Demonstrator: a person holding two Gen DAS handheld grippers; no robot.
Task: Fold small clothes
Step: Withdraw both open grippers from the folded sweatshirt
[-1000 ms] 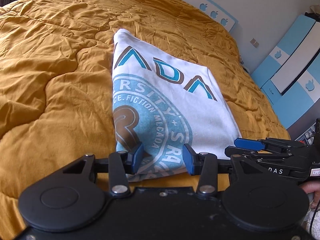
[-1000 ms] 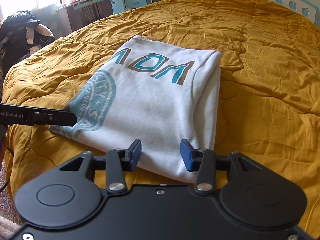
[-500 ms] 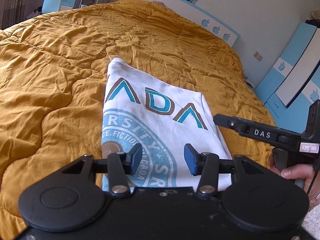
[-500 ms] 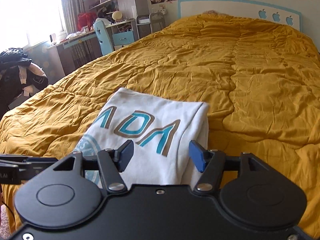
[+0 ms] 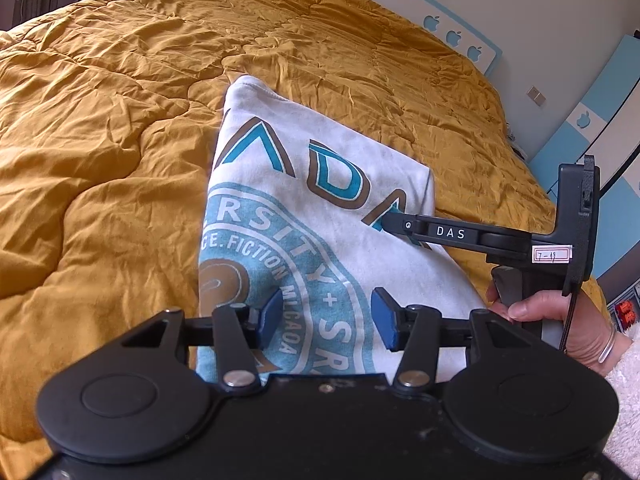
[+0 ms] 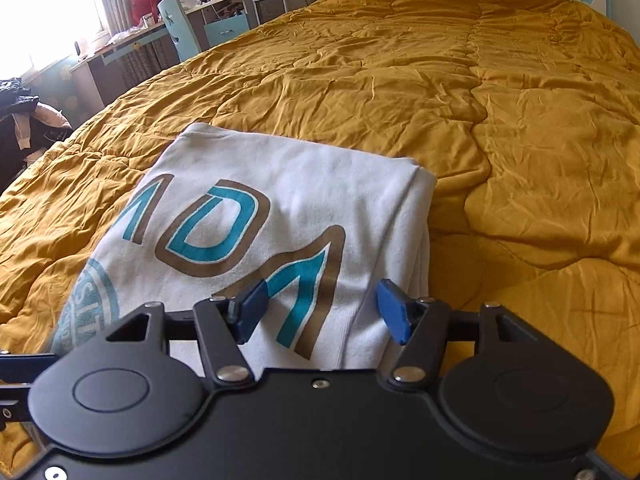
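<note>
Lying flat on the rumpled mustard-yellow quilted bedspread (image 5: 120,128) is the folded white cotton T-shirt with a teal and brown printed crest and lettering (image 5: 304,216), the landmark here. Your left gripper (image 5: 326,318) hovers over the shirt's near edge, above the round teal crest; its blue pads stand well apart, the jaws are opening, and nothing is between them but air, with the shirt lying below. To the right of the shirt, your right hand (image 5: 560,320), in a fluffy white sleeve, grips the handle of the other black tool, whose slim finger reaches over the shirt's right edge, near the last printed letter.

From the right wrist view, your right gripper (image 6: 324,310) hangs above the shirt (image 6: 280,208) near its folded right edge. Its blue pads are spread wide and hold nothing; the cloth lies untouched beneath. Left of the shirt, beyond the bed, stand a cluttered desk (image 6: 132,40) and a pale blue chair (image 6: 176,24). The bedspread (image 6: 520,140) spreads away to the right of the shirt.
</note>
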